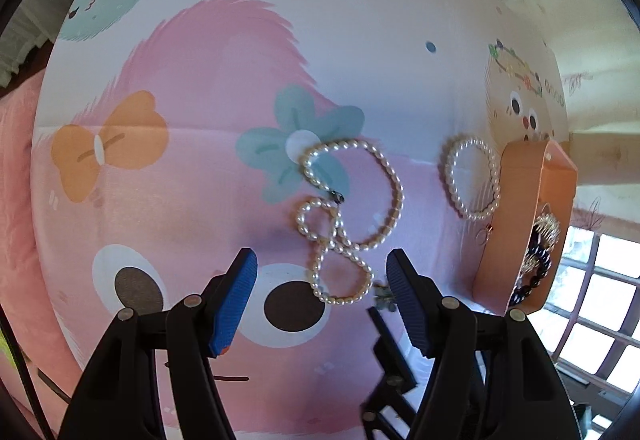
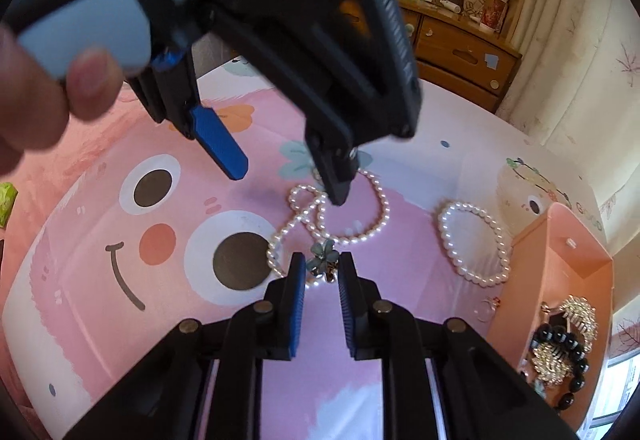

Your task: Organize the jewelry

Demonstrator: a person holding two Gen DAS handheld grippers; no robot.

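Your right gripper (image 2: 322,270) pinches the teal flower brooch (image 2: 322,260) mid-table, beside the pearl necklace (image 1: 352,224). Your left gripper (image 1: 320,272) hangs open above that necklace; the orange box (image 2: 560,280) stands at the right edge.

A necklace (image 1: 352,224) lies in loops on the table (image 1: 200,39) near its middle. A bracelet (image 1: 472,177) lies to the right of it, apart from it and just beside the box (image 1: 516,240). The box stands at the table's right edge, with a beaded bracelet (image 2: 568,364) and brooches (image 2: 576,314) in it. A small ring (image 2: 490,308) lies on the table between the bracelet and the box. A flower piece (image 2: 323,260) sits at the near end of the necklace.
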